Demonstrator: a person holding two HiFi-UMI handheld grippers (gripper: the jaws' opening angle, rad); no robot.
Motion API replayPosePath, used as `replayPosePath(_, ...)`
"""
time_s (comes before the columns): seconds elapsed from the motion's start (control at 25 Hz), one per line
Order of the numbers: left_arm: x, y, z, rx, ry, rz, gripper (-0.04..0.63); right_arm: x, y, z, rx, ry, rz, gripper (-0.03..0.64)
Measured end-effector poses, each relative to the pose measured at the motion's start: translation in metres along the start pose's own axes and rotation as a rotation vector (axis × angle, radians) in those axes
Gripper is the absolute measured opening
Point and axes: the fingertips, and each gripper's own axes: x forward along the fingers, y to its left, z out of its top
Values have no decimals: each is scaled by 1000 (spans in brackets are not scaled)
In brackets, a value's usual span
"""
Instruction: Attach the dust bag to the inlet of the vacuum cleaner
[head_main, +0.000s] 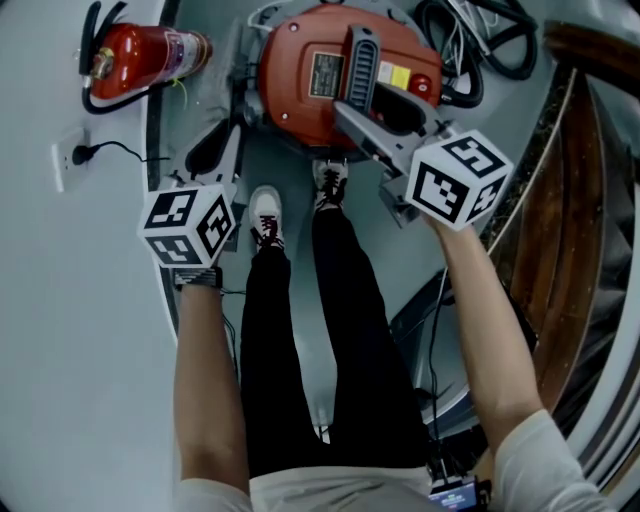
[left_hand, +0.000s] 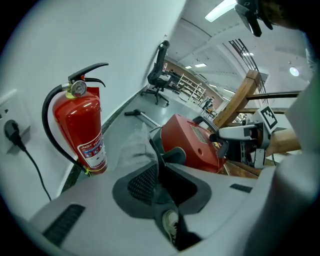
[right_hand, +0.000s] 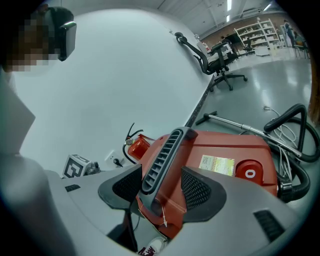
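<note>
The red vacuum cleaner lies on the floor ahead of the person's feet, with its grey ribbed handle on top. My right gripper has a jaw on each side of that handle and is shut on it. It also shows from the side in the left gripper view, as the right gripper at the red vacuum cleaner. My left gripper hangs left of the vacuum above the floor, jaws together. A pale blurred patch lies just beyond its fingertips; I cannot tell what it is. I cannot make out a dust bag in any view.
A red fire extinguisher stands by the wall at left, near a plugged wall outlet. The black hose coils right of the vacuum. A wooden stair rail runs along the right. The person's shoes are just before the vacuum.
</note>
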Motion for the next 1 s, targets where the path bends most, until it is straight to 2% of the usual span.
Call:
replayPosePath(0.12,1,-1,0,24,20,-1,52,0,-1,0,4,5,3,249)
replayPosePath(0.36,-4,0,-1,45,64,71,60,1,-1,-1,-2,-8,-1,249)
replayPosePath(0.44,-7,-4,-1,72,93,73,60,-1,-2,-2,4,-10,-8,247)
replayPosePath(0.56,-15,-12,-2,130,132,56,60,-13,-6,-8,52,11,-39,247)
replayPosePath(0.68,-29,-13,0,143,127,58,48,-27,-7,-17,82,28,-86,247)
replayPosePath(0.88,-50,-19,-1,169,112,57,8,-49,6,-24,-11,65,-108,240)
replayPosePath(1.0,-62,-24,-2,191,114,46,3,-59,23,-21,-91,67,-103,204)
